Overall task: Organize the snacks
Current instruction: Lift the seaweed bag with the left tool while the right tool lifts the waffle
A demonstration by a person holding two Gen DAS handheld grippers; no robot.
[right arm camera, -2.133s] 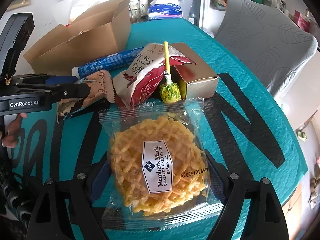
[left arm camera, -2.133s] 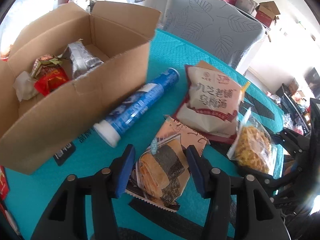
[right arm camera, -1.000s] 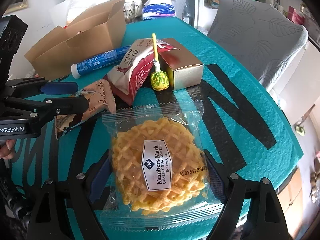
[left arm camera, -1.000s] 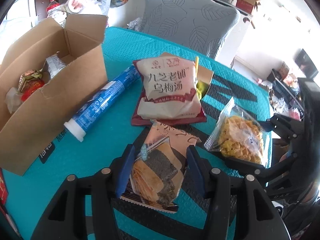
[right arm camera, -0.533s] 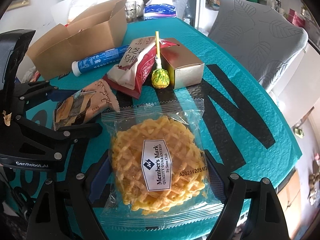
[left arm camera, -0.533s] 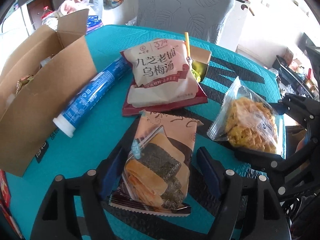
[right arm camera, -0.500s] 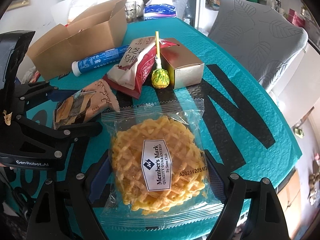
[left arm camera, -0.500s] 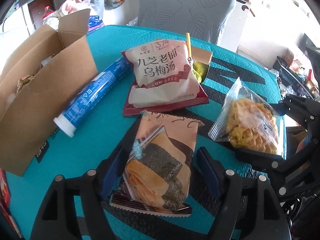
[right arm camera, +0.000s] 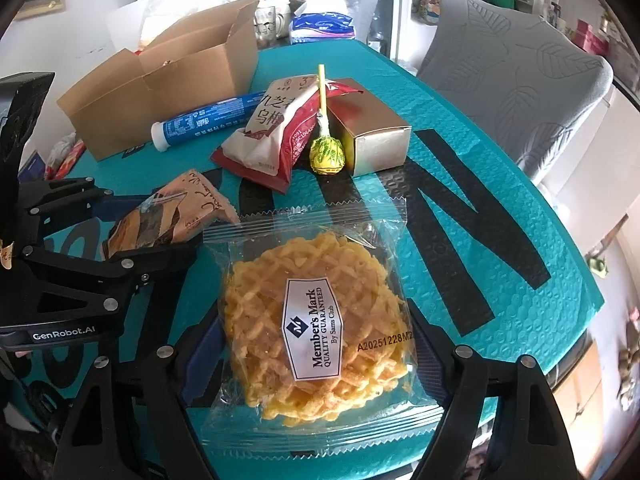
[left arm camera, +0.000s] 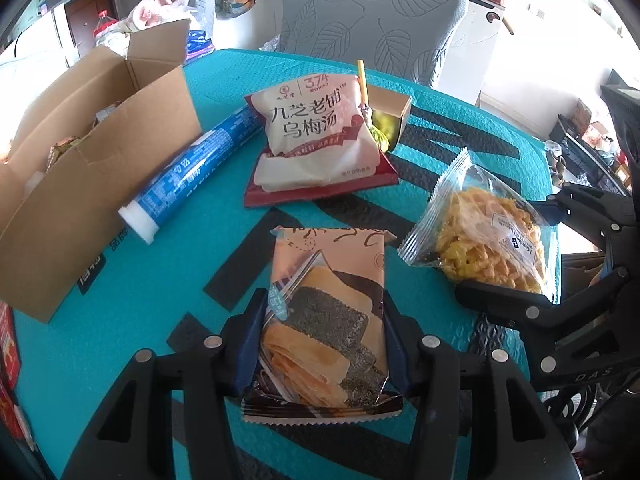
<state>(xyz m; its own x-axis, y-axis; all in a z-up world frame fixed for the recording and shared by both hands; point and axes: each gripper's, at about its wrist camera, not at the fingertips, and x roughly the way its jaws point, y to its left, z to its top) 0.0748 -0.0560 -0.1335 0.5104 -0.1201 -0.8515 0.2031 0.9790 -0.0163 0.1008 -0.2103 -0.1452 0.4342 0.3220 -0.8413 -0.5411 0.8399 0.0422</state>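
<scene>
A seaweed snack packet (left arm camera: 324, 320) lies lengthwise between the fingers of my left gripper (left arm camera: 322, 336). Its jaws are closing and the blue pads press on the packet's two sides. In the right wrist view the same packet (right arm camera: 168, 220) sticks out of the left gripper (right arm camera: 132, 232). My right gripper (right arm camera: 312, 340) has a clear waffle packet (right arm camera: 316, 316) between its fingers, jaws closing slightly, pads against the wrapper's edges. From the left wrist view, the waffle packet (left arm camera: 488, 240) sits in the right gripper at the right.
An open cardboard box (left arm camera: 100, 184) with wrapped snacks stands at the left on the teal mat (left arm camera: 160, 280). A blue tube (left arm camera: 192, 172), a red-and-white bag (left arm camera: 316, 140), a lollipop (left arm camera: 376, 132) and a gold box (left arm camera: 394, 112) lie in the middle. A grey chair (left arm camera: 372, 20) stands behind.
The left jaws spread apart from the seaweed packet half a second ago and have come back onto it. The left view has shifted a little. The right gripper still has the waffle packet.
</scene>
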